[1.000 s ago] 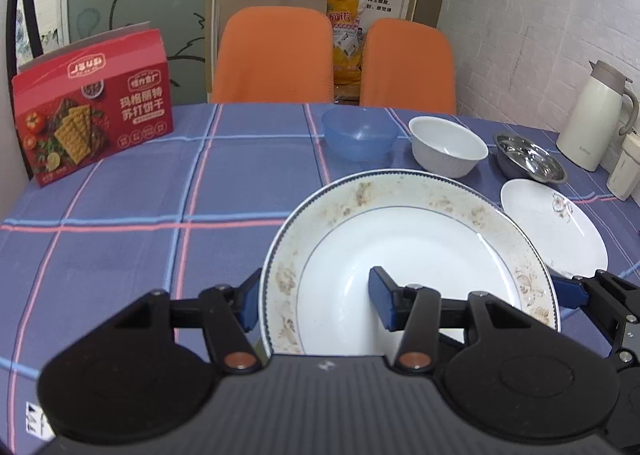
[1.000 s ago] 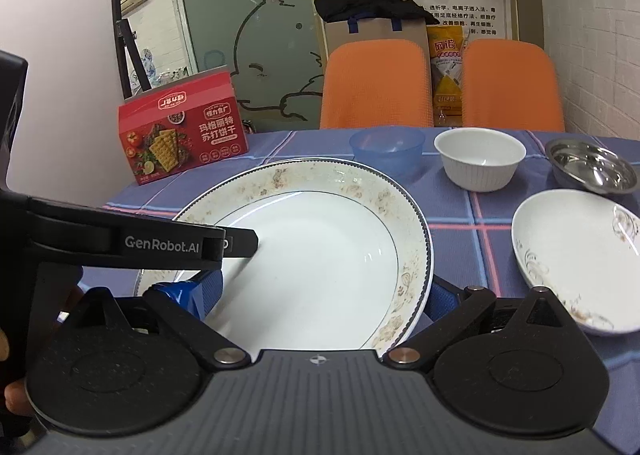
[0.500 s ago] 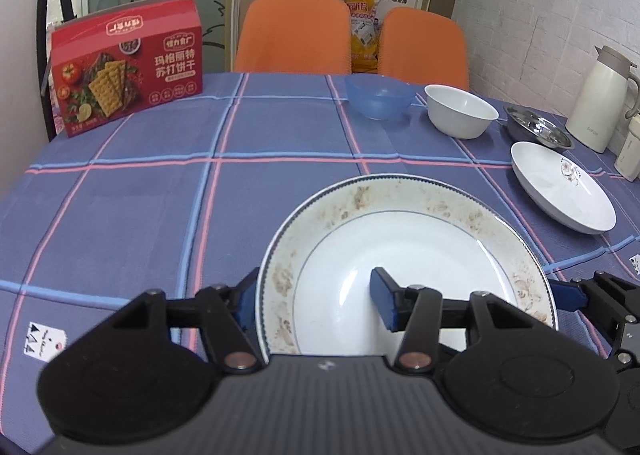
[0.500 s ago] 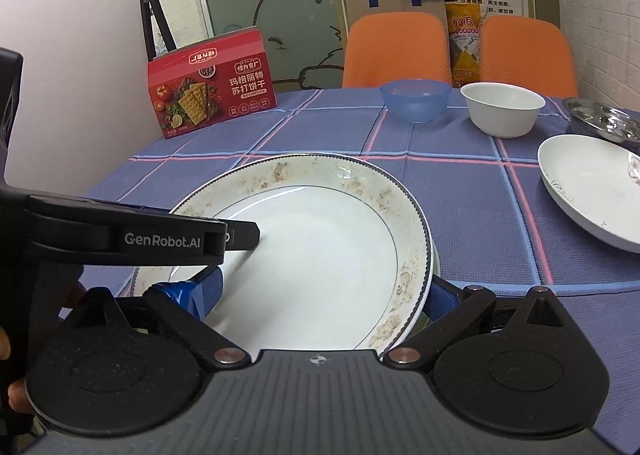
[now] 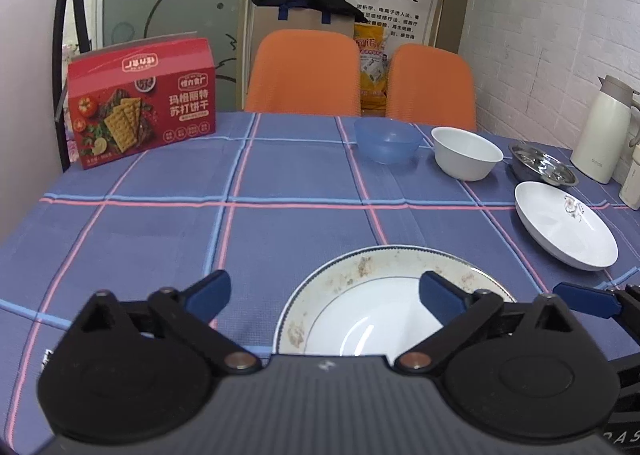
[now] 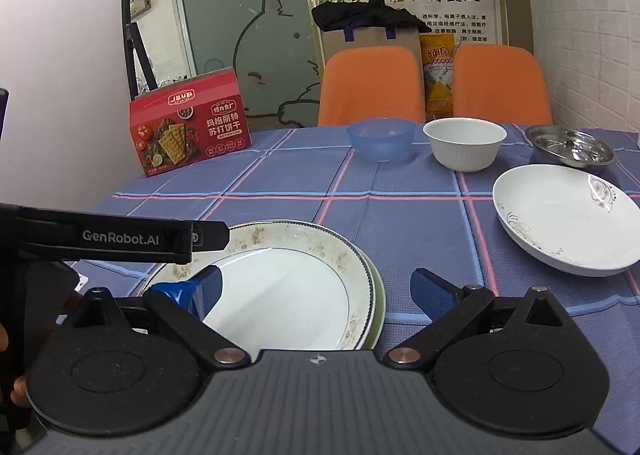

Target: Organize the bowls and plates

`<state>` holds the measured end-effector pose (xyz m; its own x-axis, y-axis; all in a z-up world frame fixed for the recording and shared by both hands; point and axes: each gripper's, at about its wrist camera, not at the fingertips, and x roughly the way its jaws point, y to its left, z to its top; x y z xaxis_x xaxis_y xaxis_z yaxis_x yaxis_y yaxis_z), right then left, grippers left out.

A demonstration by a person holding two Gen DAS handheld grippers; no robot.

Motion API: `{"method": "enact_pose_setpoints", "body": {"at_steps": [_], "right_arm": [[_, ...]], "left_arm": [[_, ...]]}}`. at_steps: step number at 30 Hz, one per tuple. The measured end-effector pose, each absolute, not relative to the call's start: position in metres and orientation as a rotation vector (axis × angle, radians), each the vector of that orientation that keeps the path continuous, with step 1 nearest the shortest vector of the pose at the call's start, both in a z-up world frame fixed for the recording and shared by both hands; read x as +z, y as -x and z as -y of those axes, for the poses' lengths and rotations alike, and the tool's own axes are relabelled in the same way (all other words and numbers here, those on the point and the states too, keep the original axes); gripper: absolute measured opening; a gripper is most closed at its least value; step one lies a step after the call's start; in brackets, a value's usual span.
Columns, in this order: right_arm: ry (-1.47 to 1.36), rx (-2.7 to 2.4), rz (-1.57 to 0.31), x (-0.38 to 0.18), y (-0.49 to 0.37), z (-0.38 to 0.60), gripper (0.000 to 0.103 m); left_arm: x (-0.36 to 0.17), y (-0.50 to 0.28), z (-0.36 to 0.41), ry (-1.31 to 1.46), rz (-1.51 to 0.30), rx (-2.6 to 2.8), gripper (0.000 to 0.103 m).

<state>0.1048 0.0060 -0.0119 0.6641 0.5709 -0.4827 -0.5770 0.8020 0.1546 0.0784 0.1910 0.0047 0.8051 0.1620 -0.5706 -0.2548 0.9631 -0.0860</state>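
Note:
A large white plate with a brown-patterned rim [image 6: 280, 295] lies on a green plate [image 6: 379, 309] near the table's front edge. My right gripper [image 6: 318, 289] is open: its left finger hangs over the plate and its right finger is off the rim, over the cloth. My left gripper [image 5: 324, 295] is open too, with only its right finger above the plate [image 5: 380, 307]. Farther back stand a blue bowl [image 5: 387, 145], a white bowl [image 5: 466, 153], a steel bowl [image 5: 542, 167] and a white dish with a floral motif [image 5: 566, 225].
A red cracker box [image 5: 142, 101] stands at the back left of the checked tablecloth [image 5: 280, 223]. Two orange chairs [image 5: 304, 75] sit behind the table, and a cream jug [image 5: 602, 131] is at the far right. The left gripper's arm [image 6: 120, 239] crosses the right wrist view.
The patterned plate, held up a second ago, has come down onto the green plate. My left gripper has opened and let go of its rim. Both grippers have drawn back a little.

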Motion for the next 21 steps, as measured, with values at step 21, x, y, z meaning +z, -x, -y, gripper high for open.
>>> {"method": "enact_pose_setpoints", "body": {"at_steps": [21], "right_arm": [[-0.224, 0.537, -0.623, -0.024, -0.140, 0.065, 0.089]], "left_arm": [[0.023, -0.114, -0.137, 0.079, -0.611, 0.160, 0.102]]}}
